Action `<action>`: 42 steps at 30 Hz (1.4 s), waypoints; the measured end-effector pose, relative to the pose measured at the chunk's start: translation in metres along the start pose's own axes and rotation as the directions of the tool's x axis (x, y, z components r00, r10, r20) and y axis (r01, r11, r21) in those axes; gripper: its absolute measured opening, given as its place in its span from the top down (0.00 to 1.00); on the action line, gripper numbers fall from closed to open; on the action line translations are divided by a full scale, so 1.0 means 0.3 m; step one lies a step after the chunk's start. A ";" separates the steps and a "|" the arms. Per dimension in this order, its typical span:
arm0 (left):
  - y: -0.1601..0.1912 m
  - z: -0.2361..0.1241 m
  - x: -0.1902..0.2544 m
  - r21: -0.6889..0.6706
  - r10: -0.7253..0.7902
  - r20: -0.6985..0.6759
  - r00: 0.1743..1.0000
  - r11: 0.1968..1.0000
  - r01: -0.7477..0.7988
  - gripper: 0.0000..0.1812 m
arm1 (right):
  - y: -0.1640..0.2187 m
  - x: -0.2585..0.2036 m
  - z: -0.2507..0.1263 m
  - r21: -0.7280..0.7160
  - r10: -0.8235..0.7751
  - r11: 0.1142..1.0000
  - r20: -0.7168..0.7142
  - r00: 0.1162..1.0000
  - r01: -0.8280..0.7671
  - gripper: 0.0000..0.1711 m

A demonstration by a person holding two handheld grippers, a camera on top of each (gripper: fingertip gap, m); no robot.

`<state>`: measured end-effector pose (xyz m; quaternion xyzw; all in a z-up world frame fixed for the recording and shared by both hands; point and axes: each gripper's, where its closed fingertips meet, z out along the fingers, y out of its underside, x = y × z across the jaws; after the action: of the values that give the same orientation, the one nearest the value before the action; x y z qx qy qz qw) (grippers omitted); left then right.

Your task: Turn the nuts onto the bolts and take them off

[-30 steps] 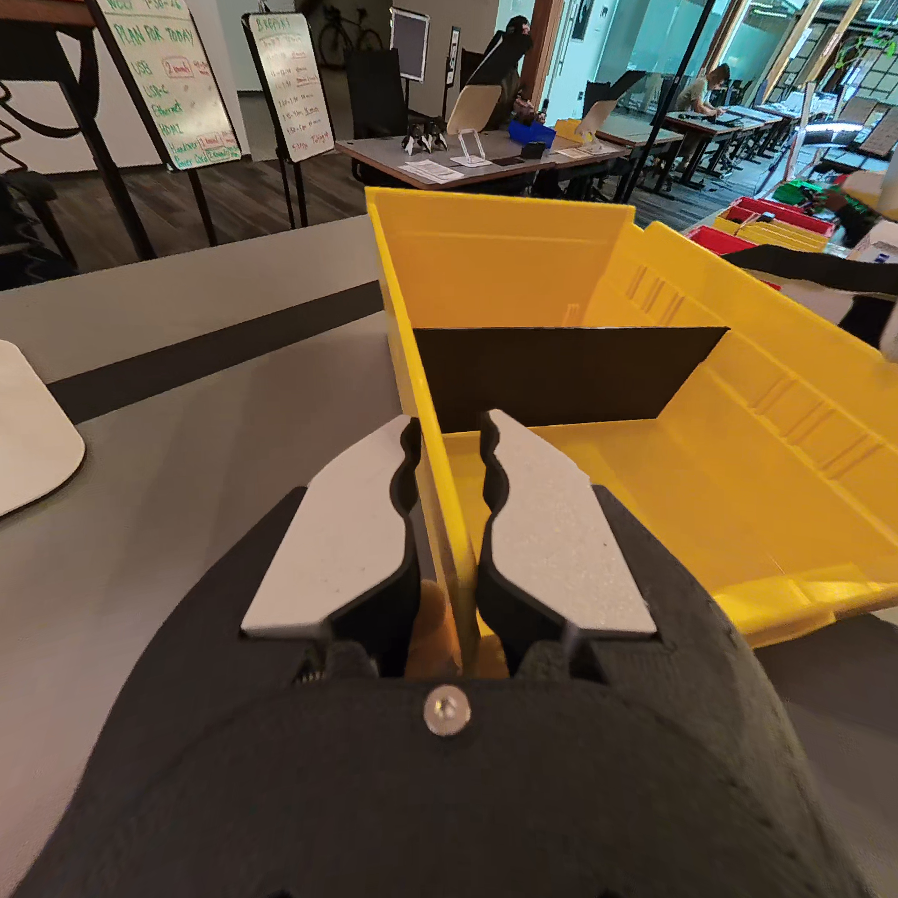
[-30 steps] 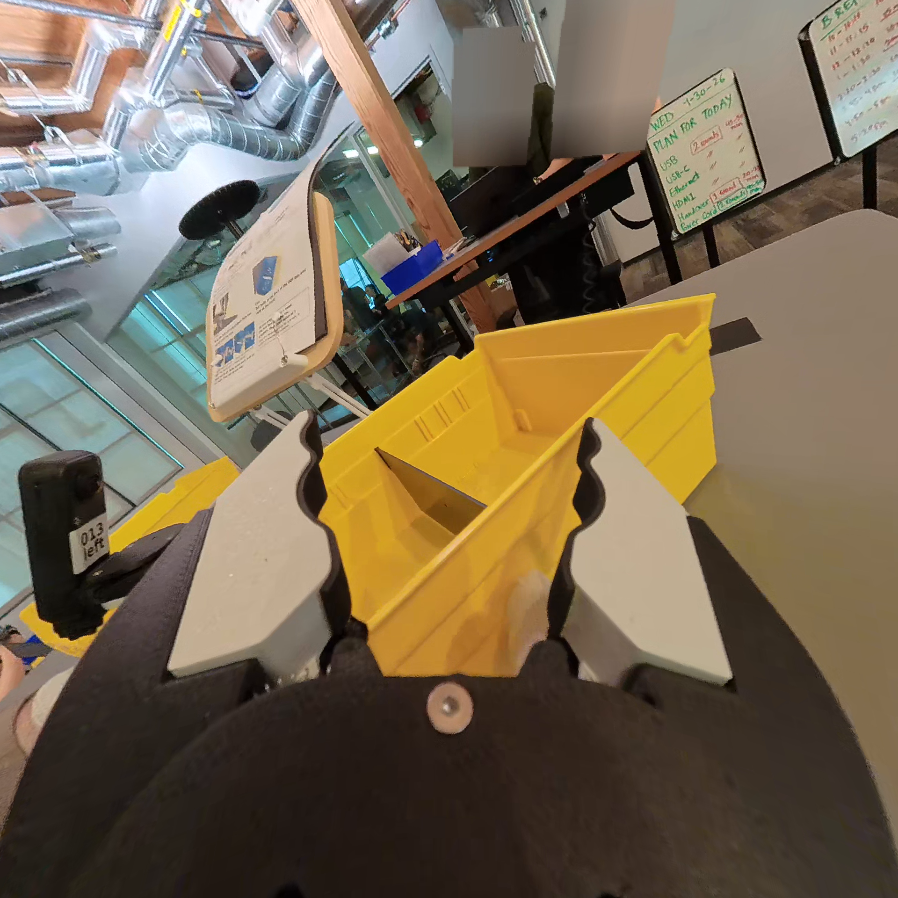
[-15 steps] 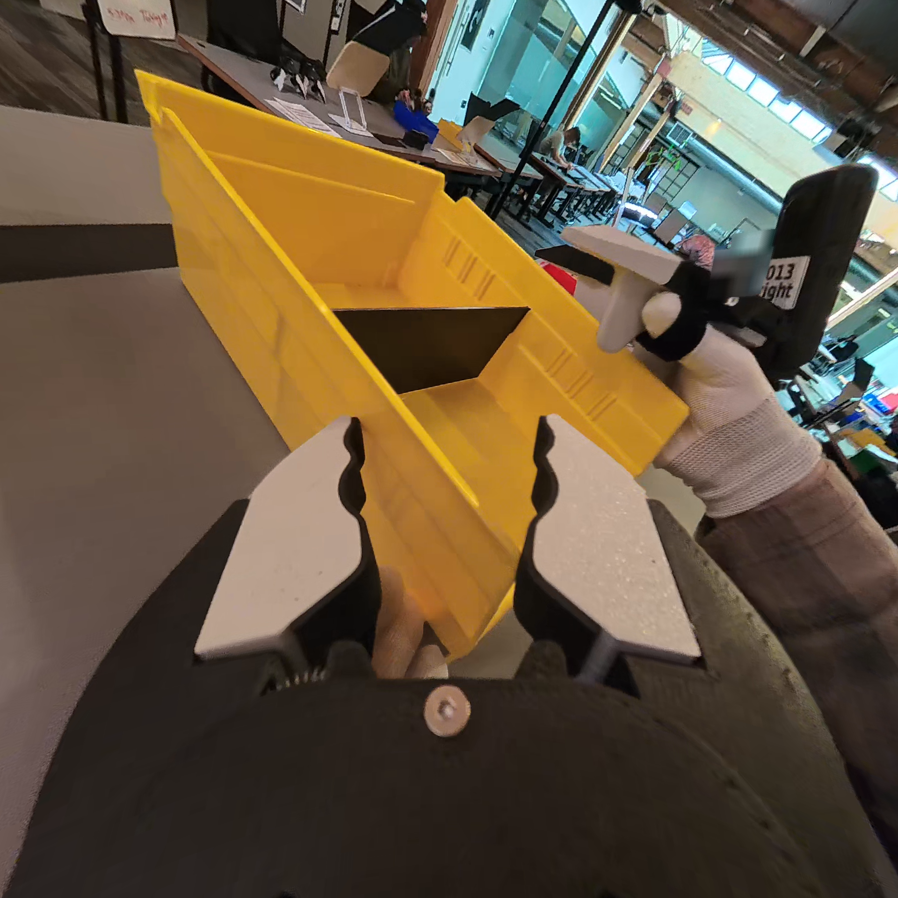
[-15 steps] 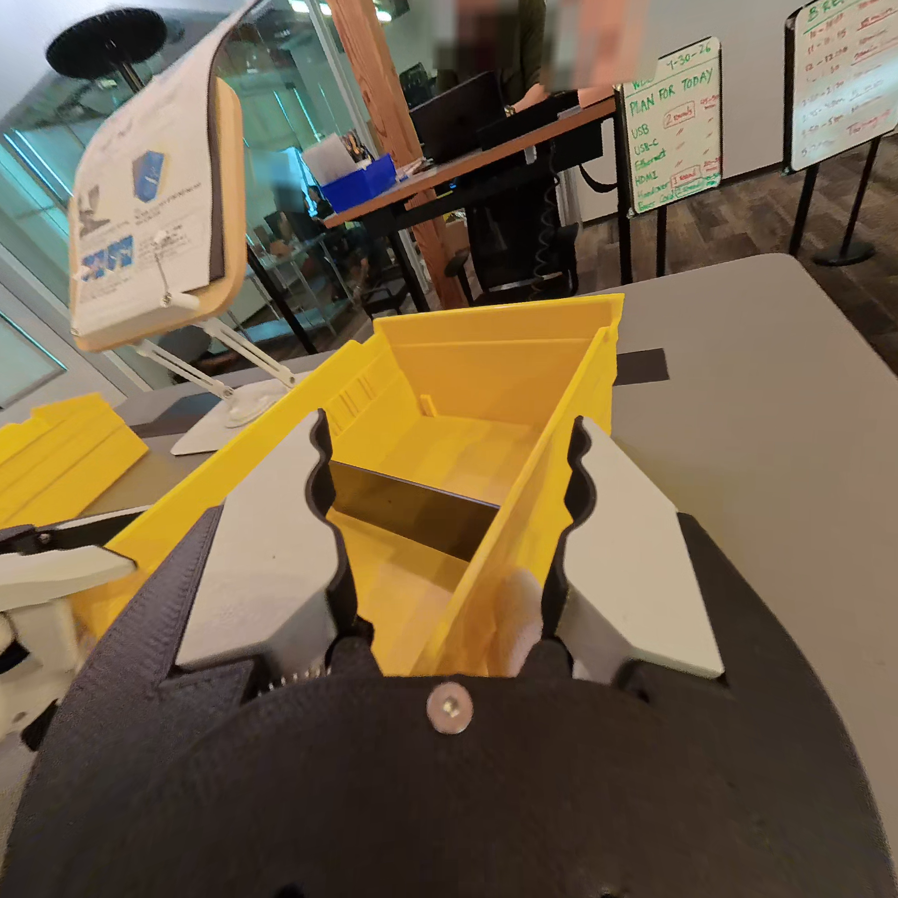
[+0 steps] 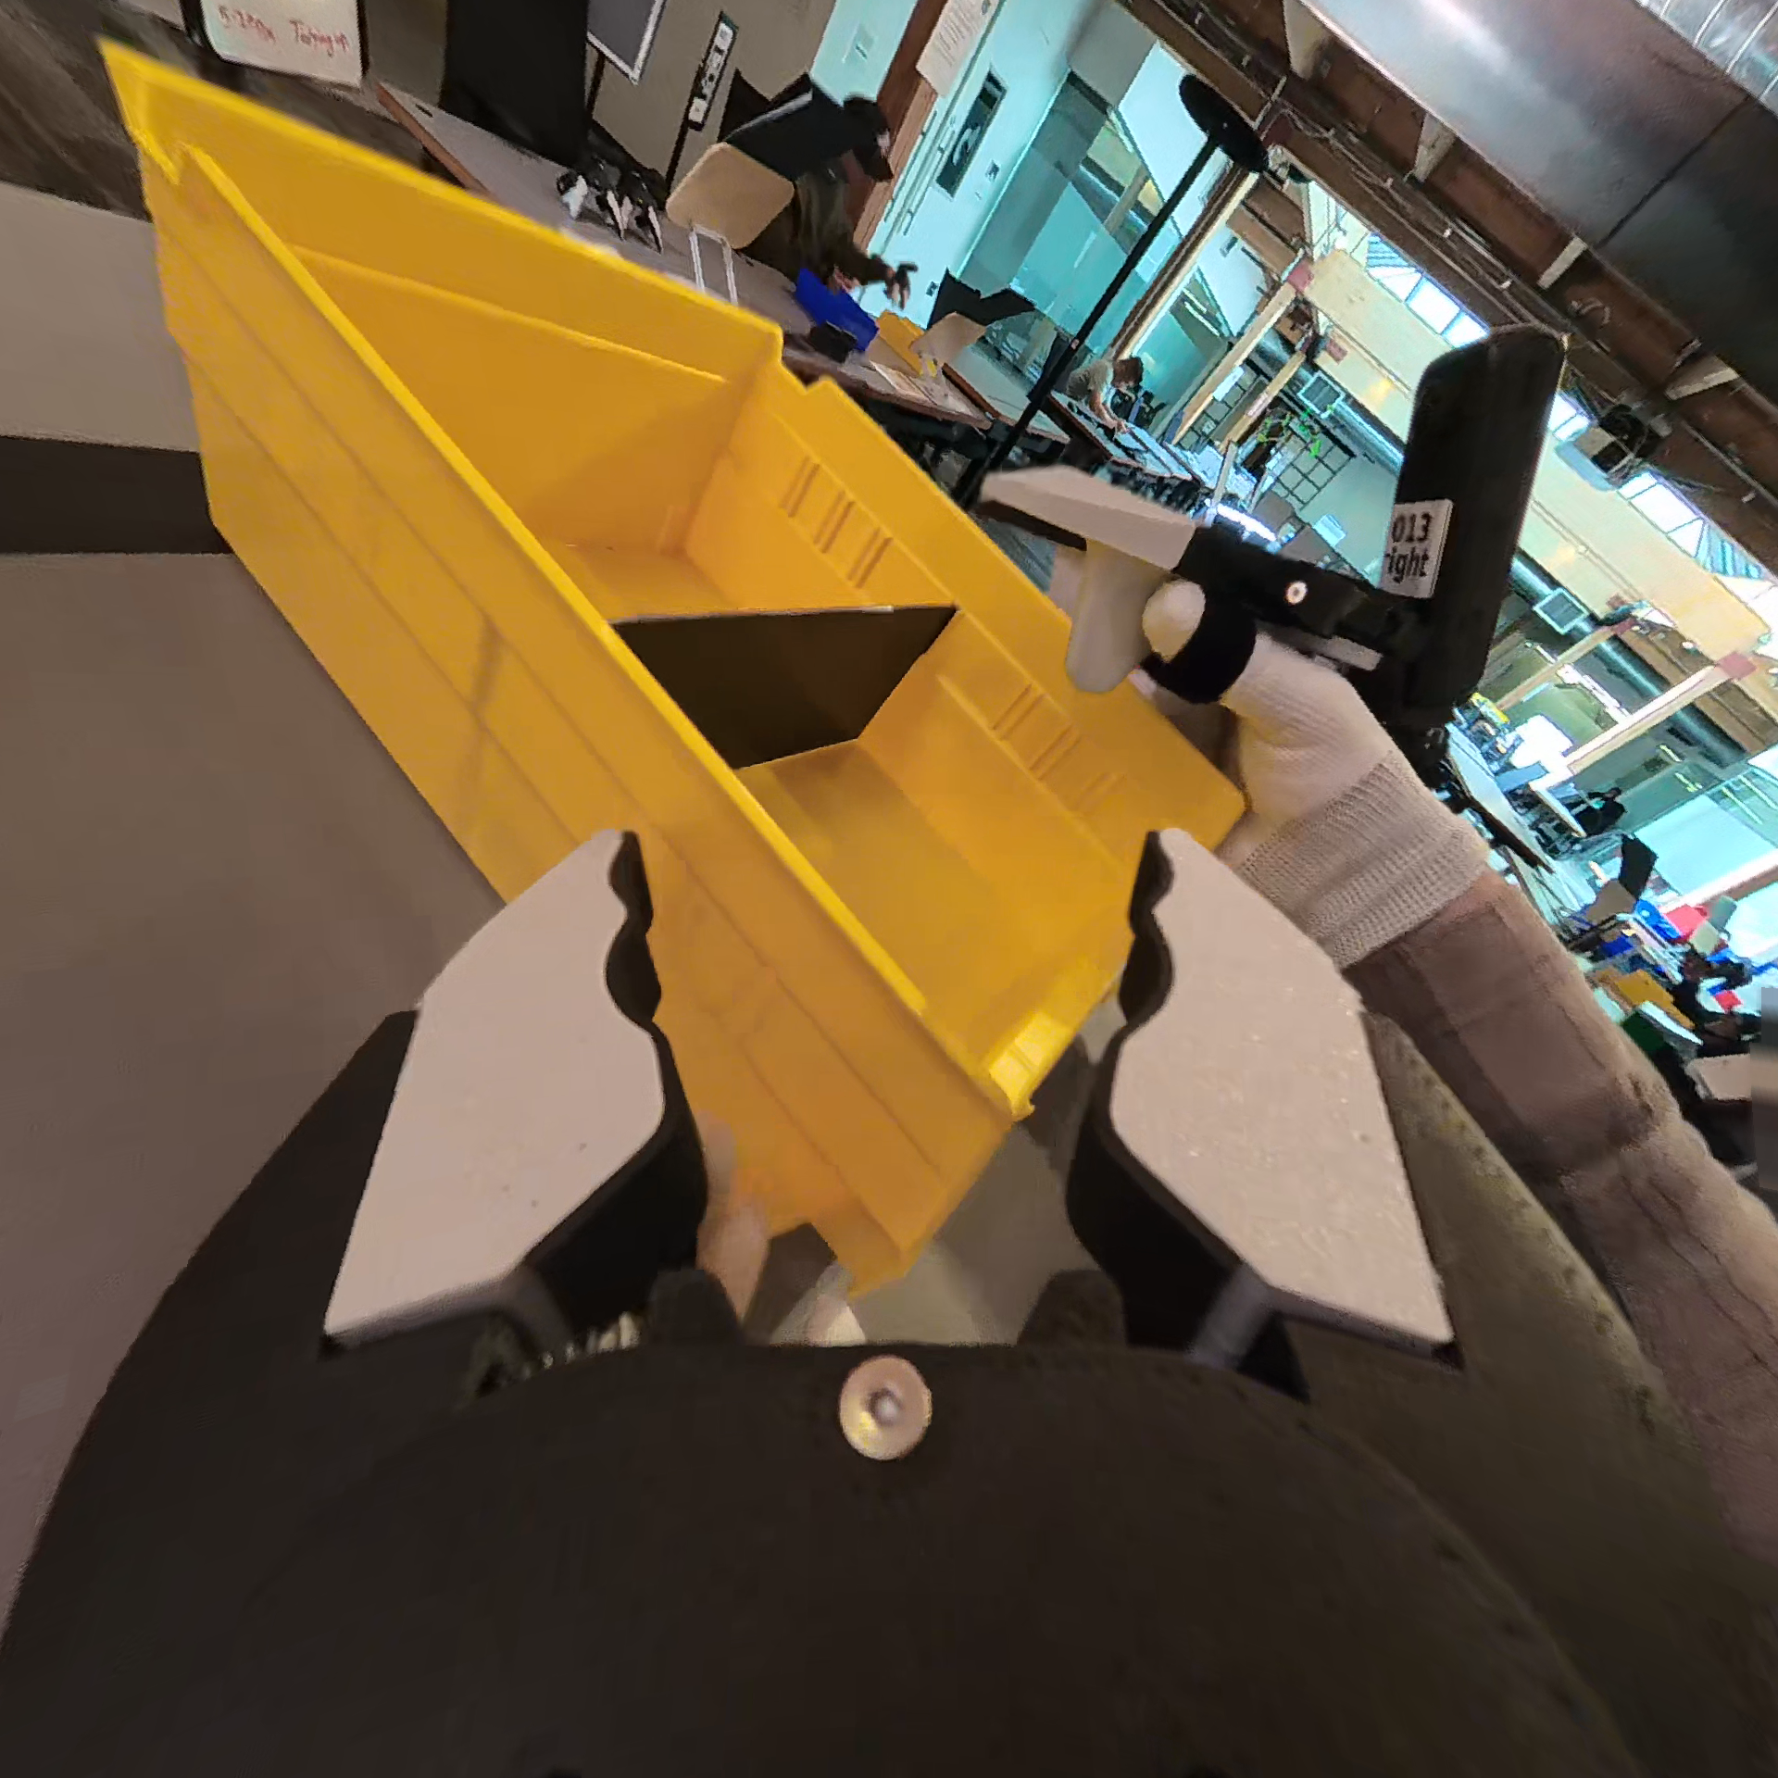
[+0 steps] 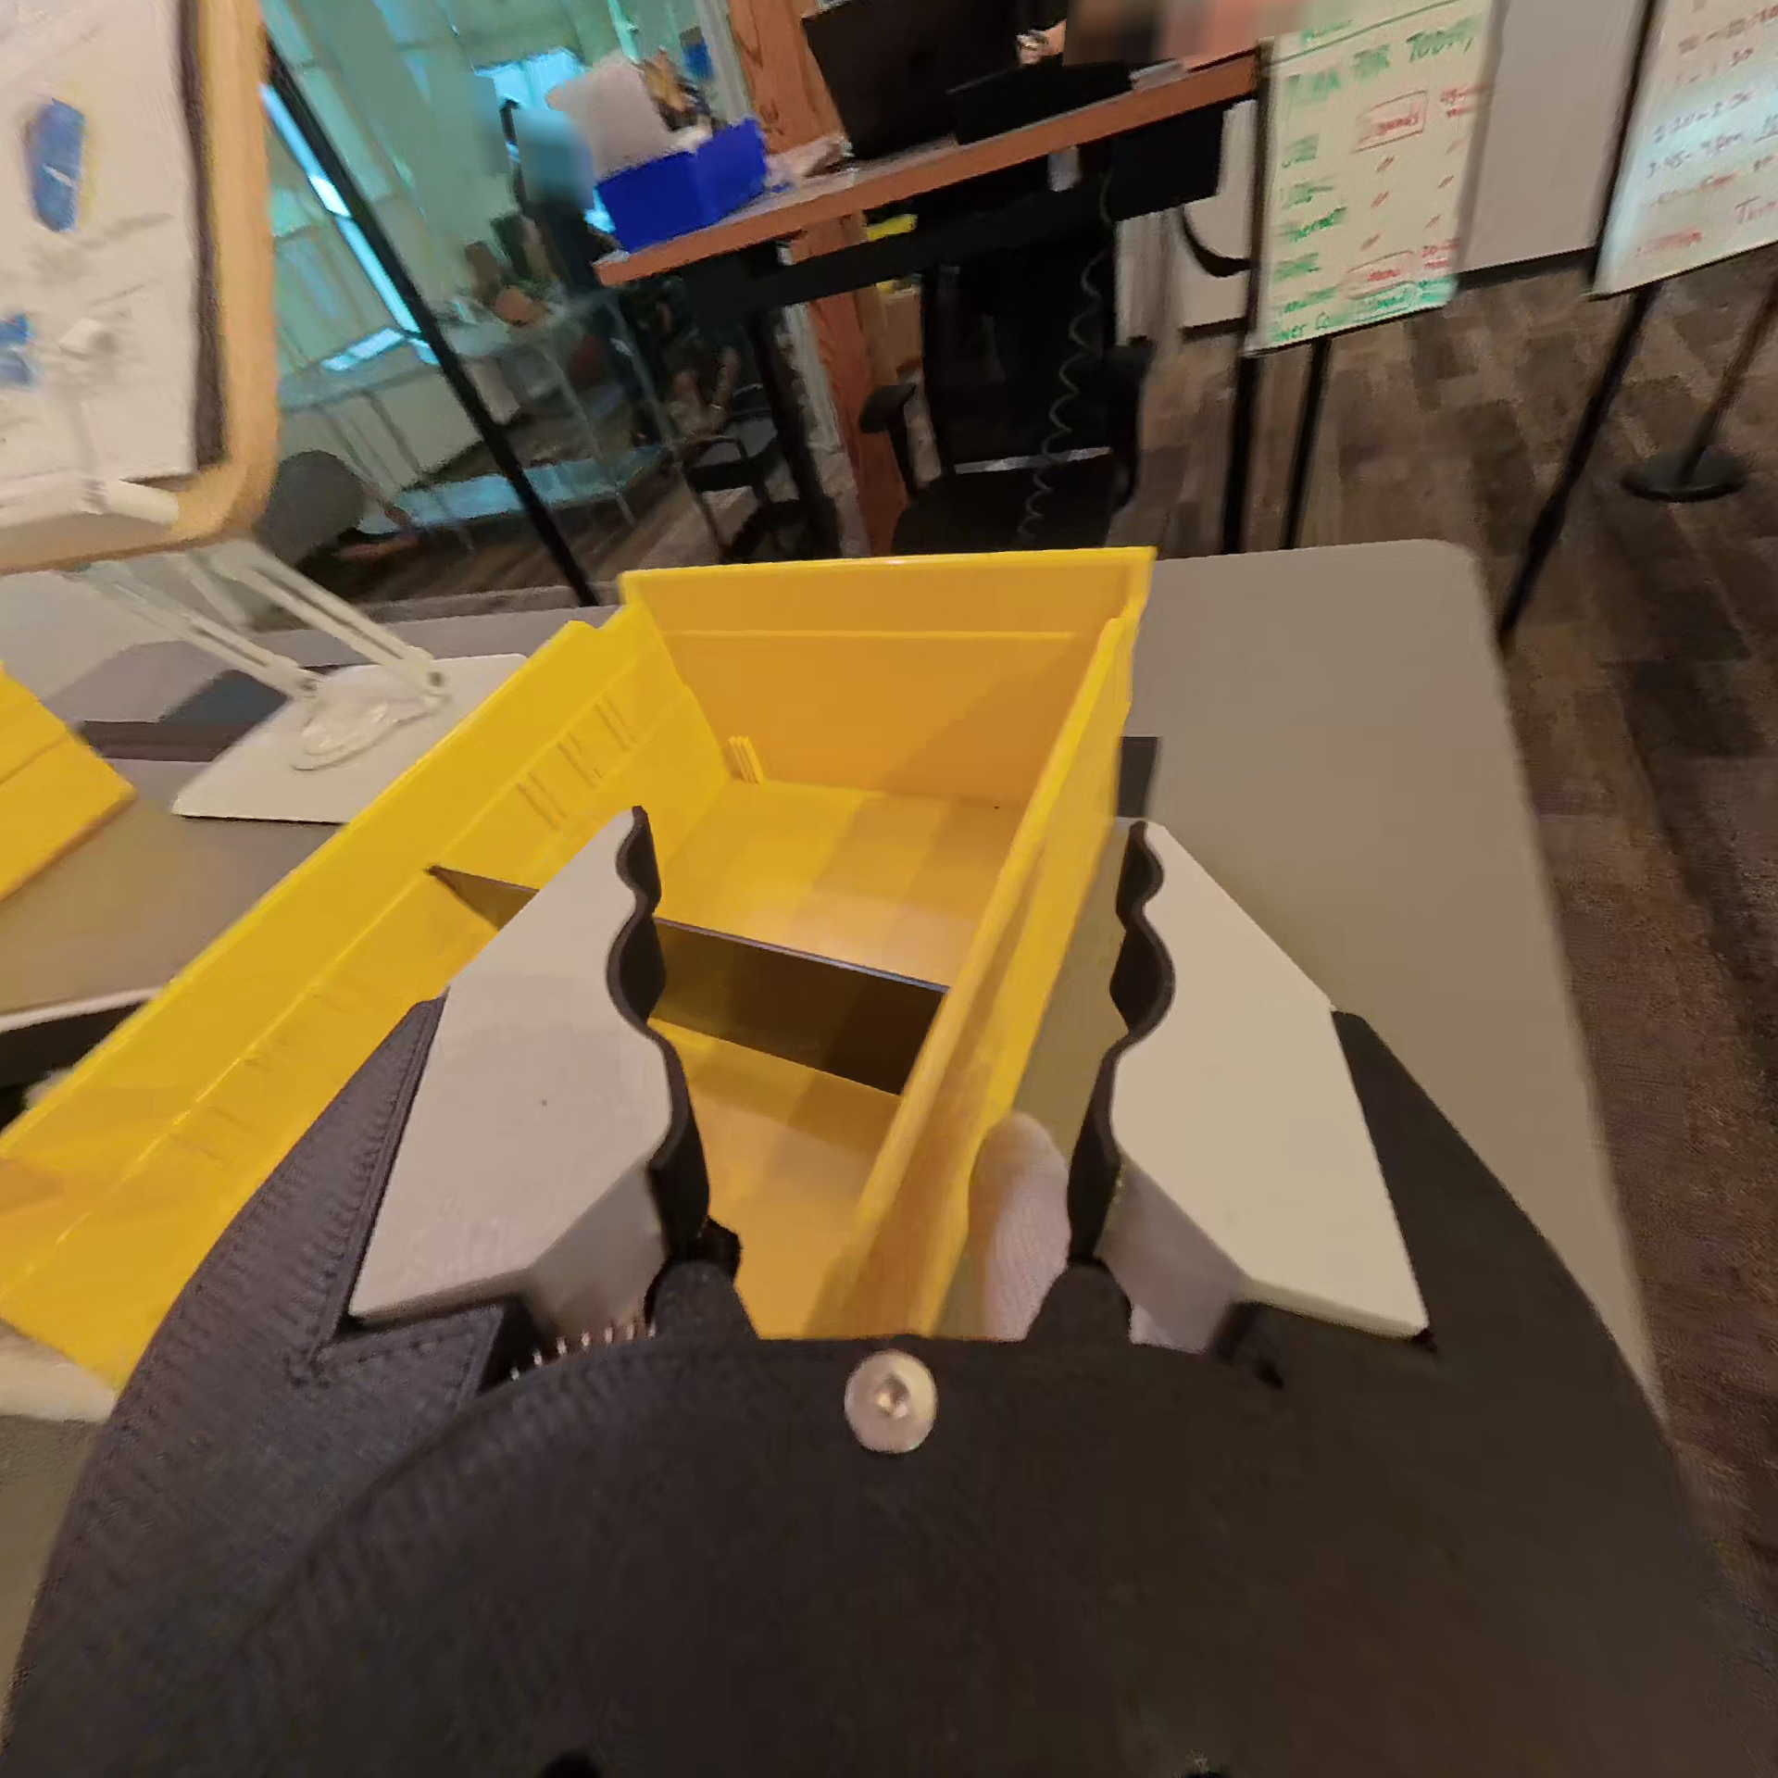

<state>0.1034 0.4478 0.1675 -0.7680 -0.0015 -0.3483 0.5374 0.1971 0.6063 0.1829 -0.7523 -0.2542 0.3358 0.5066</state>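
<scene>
A long yellow bin (image 5: 539, 539) sits tilted between both claws, with a black divider (image 5: 779, 673) standing across its middle and splitting it into two compartments. Both compartments look bare — no nuts or bolts show in either view, so where the task's pieces are cannot be told.

The left claw (image 5: 890, 856) is spread wide apart, its grey fingers (image 5: 539, 1078) flanking the bin's near corner without clamping it; a white-gloved fingertip (image 5: 731, 1241) shows just under that corner, touching the yellow plastic. In the same view the right claw (image 5: 1087, 520) appears farther off at the bin's opposite long rim, held by a hand in a white glove (image 5: 1318, 760) and a brownish sleeve.

From the right wrist view, the right claw (image 6: 890, 837) also stands open, one side wall of the bin (image 6: 1001, 972) running between its fingers (not pinched by either). A gloved finger (image 6: 1020, 1222) rests against the outside of that wall. The grey counter (image 6: 1328, 789) lies beyond, crossed by a dark strip, with a white stand base (image 6: 317, 750) to the left and a second yellow bin (image 6: 48, 799) at the far left edge.
</scene>
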 end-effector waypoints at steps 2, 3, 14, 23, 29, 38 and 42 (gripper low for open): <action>-0.065 -0.050 0.004 0.069 0.050 0.019 0.999 0.996 -0.052 0.44 | -0.060 0.037 -0.057 0.044 -0.071 0.996 -0.099 0.993 0.076 0.44; -0.102 -0.090 0.009 0.095 0.084 0.025 0.996 0.992 -0.086 0.42 | -0.107 0.041 -0.100 0.077 -0.112 0.989 -0.152 0.982 0.125 0.44; -0.541 -0.939 -0.212 0.263 0.380 0.427 0.820 0.816 -0.515 0.52 | -0.532 -0.691 -0.256 0.355 -0.455 0.810 -0.124 0.882 0.468 0.54; -0.722 -1.757 -0.408 0.207 0.301 0.829 0.471 0.618 -0.759 0.59 | -0.594 -1.211 -0.082 0.511 -0.437 0.806 0.173 0.882 0.299 0.57; -0.842 -1.873 -0.521 0.257 0.208 0.887 0.413 0.520 -0.814 0.61 | -0.589 -1.353 0.004 0.544 -0.354 0.826 0.298 0.886 0.147 0.59; -0.959 -1.807 -0.602 0.037 0.379 0.873 0.309 0.578 -0.815 0.66 | -0.526 -1.357 0.085 0.507 -0.346 0.848 0.309 0.886 0.154 0.61; -0.807 -1.719 -0.734 -0.146 0.530 0.731 0.429 0.736 -0.661 0.77 | -0.517 -1.349 0.100 0.505 -0.373 0.842 0.296 0.879 0.188 0.63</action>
<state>-0.4298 0.2059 0.3416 -0.7422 0.0270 0.2046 0.6376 -0.0935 0.3872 0.4201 -0.4830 -0.3701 0.4471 0.6556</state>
